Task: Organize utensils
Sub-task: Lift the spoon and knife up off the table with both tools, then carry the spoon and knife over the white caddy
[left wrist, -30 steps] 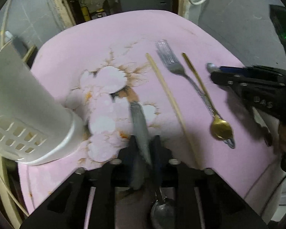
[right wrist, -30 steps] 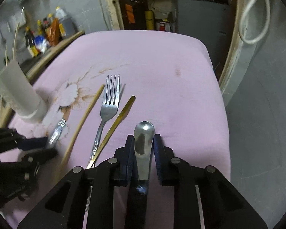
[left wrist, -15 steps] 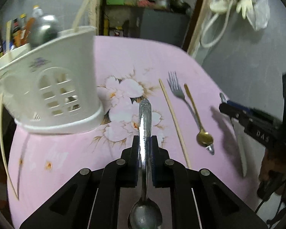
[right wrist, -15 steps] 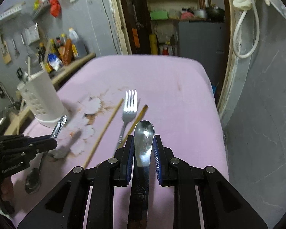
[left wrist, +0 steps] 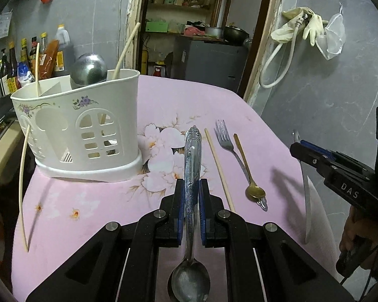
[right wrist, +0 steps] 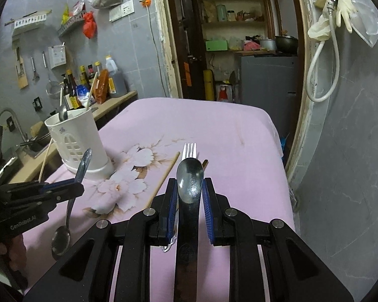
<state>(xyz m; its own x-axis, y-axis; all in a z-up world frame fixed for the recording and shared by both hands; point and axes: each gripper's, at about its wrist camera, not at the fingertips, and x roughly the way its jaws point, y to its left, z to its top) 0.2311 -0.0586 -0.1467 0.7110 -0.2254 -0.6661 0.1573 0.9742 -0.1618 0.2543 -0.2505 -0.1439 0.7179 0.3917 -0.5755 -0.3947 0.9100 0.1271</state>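
My left gripper (left wrist: 191,188) is shut on a silver spoon (left wrist: 192,156), handle pointing forward, bowl hanging toward me, above the pink cloth. My right gripper (right wrist: 190,188) is shut on a second silver spoon (right wrist: 190,176), bowl forward. A white slotted utensil holder (left wrist: 80,128) stands far left, holding chopsticks and a ladle; it also shows in the right wrist view (right wrist: 75,141). A wooden chopstick (left wrist: 219,171), a fork (left wrist: 226,143) and a gold spoon (left wrist: 249,176) lie on the cloth between the grippers. The right gripper shows at the right edge of the left wrist view (left wrist: 300,146).
The pink flowered cloth (left wrist: 93,209) covers a small table whose edges drop off left and right. A loose chopstick (left wrist: 22,183) leans at the left edge. A counter with bottles (right wrist: 88,83) and a sink stand to the left. A grey wall is close on the right.
Both grippers have risen and tilted up from the cloth, each with its spoon. The holder now sits farther ahead of the left gripper.
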